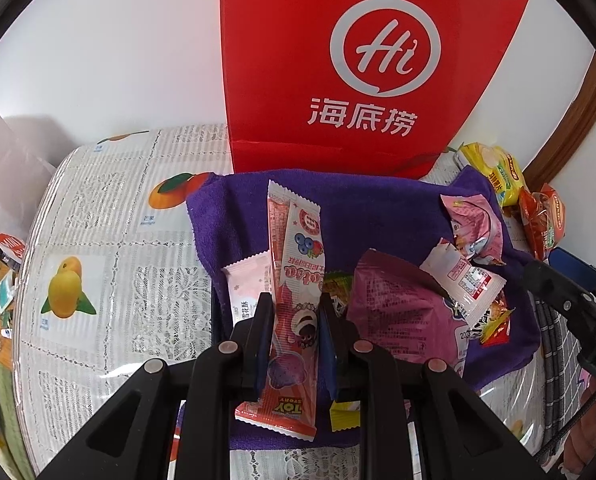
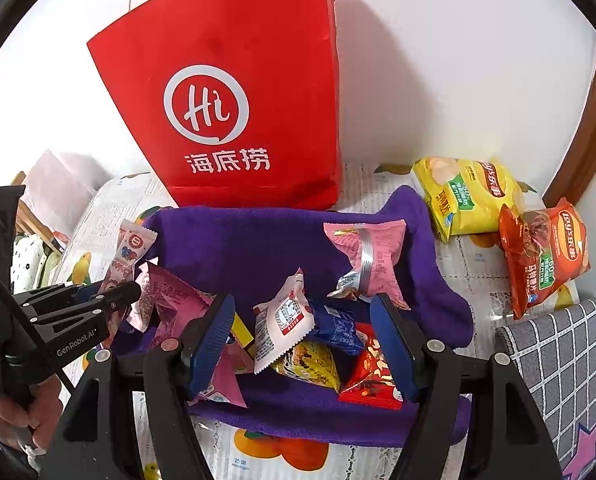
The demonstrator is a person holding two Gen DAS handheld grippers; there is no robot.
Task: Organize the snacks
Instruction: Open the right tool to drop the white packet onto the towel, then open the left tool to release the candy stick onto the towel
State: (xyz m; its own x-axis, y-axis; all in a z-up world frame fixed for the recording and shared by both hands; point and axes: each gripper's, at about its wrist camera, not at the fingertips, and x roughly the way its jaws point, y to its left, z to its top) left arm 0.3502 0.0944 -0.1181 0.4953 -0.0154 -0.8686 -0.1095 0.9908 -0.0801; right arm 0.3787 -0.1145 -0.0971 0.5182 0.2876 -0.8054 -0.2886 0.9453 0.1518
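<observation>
A long pink wafer packet [image 1: 294, 300] stood upright, clamped between black fingers. Other snacks [image 2: 298, 332] lay heaped on a purple towel [image 2: 258, 240] before a red bag [image 2: 234, 100].

Red bag [image 2: 234, 92]: matt paper, creased. Purple cloth [image 2: 254, 240] before the bag: rough terry. Snack packets [image 2: 365, 256] on the cloth: glossy plastic film. Desk cover [image 1: 110, 240] beside the cloth: shiny clear plastic over lace

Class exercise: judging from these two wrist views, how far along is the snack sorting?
Done: two chip bags lie off the purple towel. In hand: left gripper clamps the long pink snack stick; right gripper is open. Left: several small packets on the towel.
</observation>
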